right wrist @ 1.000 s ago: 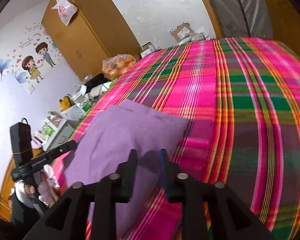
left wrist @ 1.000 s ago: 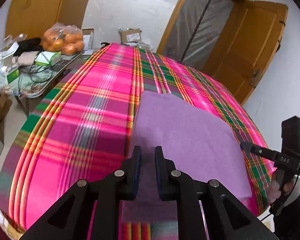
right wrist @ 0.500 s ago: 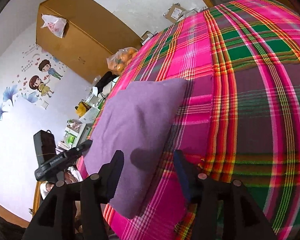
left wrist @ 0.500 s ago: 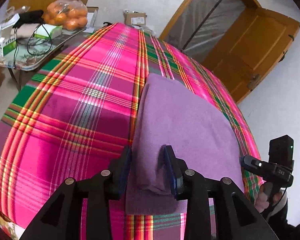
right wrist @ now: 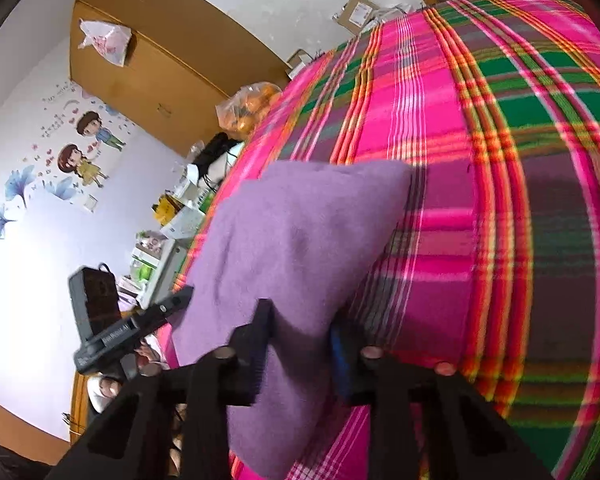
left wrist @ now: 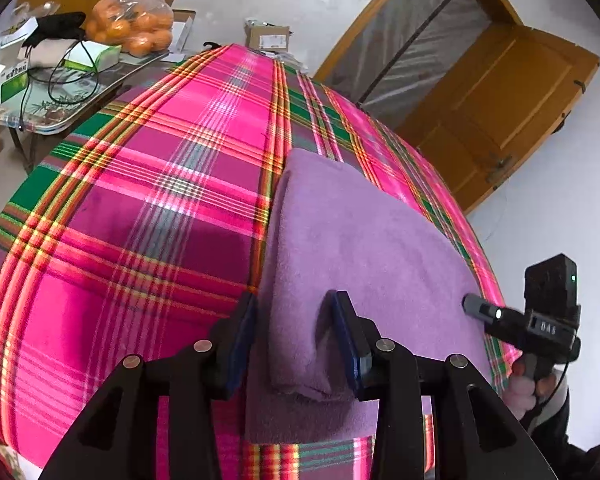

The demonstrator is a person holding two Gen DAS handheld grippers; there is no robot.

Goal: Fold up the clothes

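Observation:
A purple cloth point(left wrist: 360, 240) point(right wrist: 292, 232), folded over, lies on the pink plaid blanket point(left wrist: 160, 200) point(right wrist: 500, 160) that covers the bed. My left gripper point(left wrist: 294, 344) stands open astride the cloth's near folded edge; the fold sits between the pads with a gap on the left side. My right gripper point(right wrist: 300, 340) has the cloth's near corner between its fingers, and its jaws are closing, with the fabric filling the gap and both pads against it. Each gripper shows in the other's view, held in a hand, at the cloth's opposite side point(left wrist: 474, 308) point(right wrist: 182, 296).
A side table point(left wrist: 40, 120) beside the bed carries a bag of oranges point(left wrist: 132, 20), small boxes and cables. Behind the bed are a cardboard box point(left wrist: 268, 38) and a wooden door point(left wrist: 500, 112). A wooden wardrobe point(right wrist: 160, 68) stands against the wall.
My left jaws opened from nearly shut and now straddle the cloth's folded edge. My right jaws spread wide, dipped to the cloth's corner and drew in on it.

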